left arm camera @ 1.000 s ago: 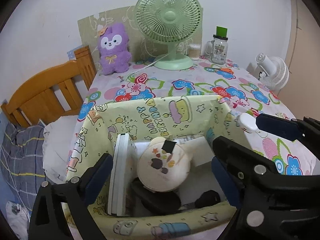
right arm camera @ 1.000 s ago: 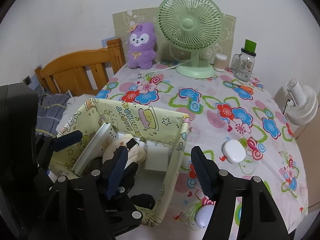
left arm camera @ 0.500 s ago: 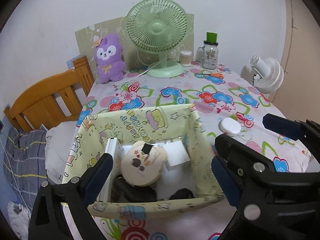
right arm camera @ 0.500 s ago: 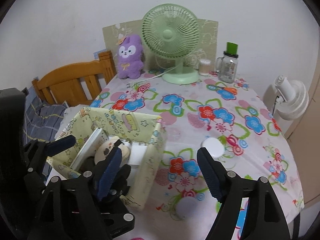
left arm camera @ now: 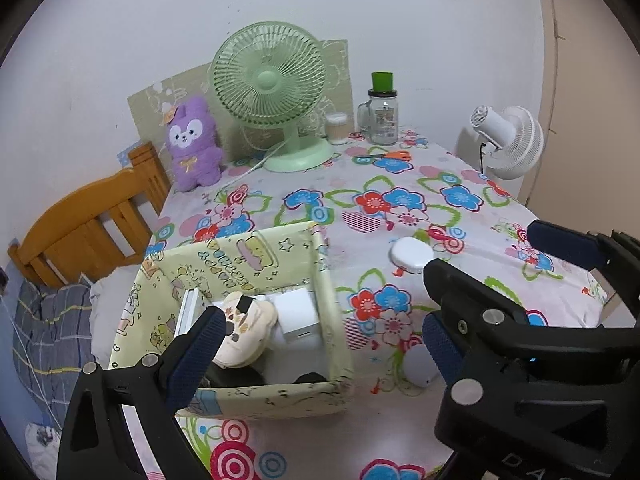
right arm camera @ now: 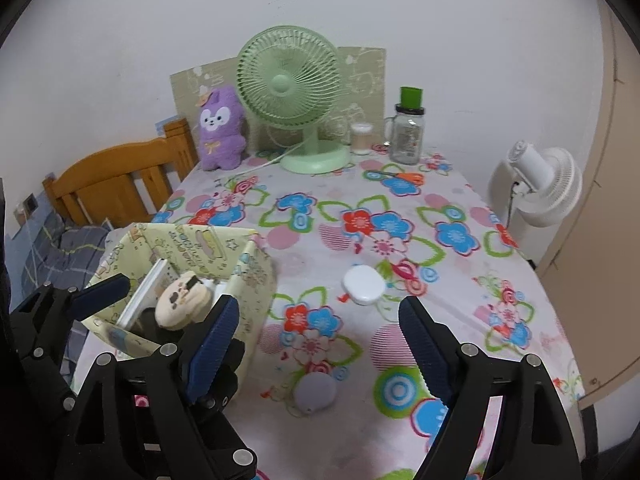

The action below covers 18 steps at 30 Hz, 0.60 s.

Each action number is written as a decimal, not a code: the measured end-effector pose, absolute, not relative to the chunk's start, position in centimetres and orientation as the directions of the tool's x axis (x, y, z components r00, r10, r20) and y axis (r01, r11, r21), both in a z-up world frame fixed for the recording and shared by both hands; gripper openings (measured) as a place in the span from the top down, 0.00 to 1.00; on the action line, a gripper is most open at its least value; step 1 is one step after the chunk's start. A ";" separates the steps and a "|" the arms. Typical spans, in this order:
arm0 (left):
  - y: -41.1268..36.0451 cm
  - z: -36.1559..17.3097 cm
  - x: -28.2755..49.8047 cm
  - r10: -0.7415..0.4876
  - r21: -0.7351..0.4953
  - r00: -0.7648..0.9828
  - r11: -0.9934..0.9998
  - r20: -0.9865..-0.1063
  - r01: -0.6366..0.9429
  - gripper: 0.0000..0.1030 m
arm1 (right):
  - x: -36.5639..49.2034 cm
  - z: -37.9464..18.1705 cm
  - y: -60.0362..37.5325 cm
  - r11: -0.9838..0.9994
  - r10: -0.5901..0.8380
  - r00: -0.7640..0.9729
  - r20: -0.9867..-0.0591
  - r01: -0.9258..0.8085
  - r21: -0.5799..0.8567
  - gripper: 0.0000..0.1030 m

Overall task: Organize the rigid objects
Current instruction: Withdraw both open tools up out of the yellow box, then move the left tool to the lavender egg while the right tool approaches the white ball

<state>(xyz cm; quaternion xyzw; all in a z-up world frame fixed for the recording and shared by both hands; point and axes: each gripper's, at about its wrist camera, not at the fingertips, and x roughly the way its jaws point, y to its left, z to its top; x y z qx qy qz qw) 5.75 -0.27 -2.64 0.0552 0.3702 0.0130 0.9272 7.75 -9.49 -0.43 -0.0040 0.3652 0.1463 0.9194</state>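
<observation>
The right gripper (right arm camera: 320,340), jaws opening and empty, frames a white case (right arm camera: 363,284), seemingly just beyond them.

**Readable text in the scene**

The yellow fabric box (left arm camera: 256,256) carries printed cartoon lettering on its inner back wall, seen inverted; in this view it cannot be made out with certainty. The glass jar (left arm camera: 383,114) has a label whose print is too small to read.
</observation>
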 end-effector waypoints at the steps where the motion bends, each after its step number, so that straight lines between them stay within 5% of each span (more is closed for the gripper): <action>1: -0.5 -2.6 5.7 0.061 0.110 0.727 0.994 -0.684 0.020 0.03 | 7.6 -0.4 -9.7 0.959 0.260 0.694 -0.672 -0.267 0.095 0.15; 18: -4.1 -2.0 4.2 0.002 0.083 0.749 0.994 -0.663 0.071 0.00 | 5.8 0.4 -13.7 0.975 0.204 0.733 -0.649 -0.213 0.066 0.07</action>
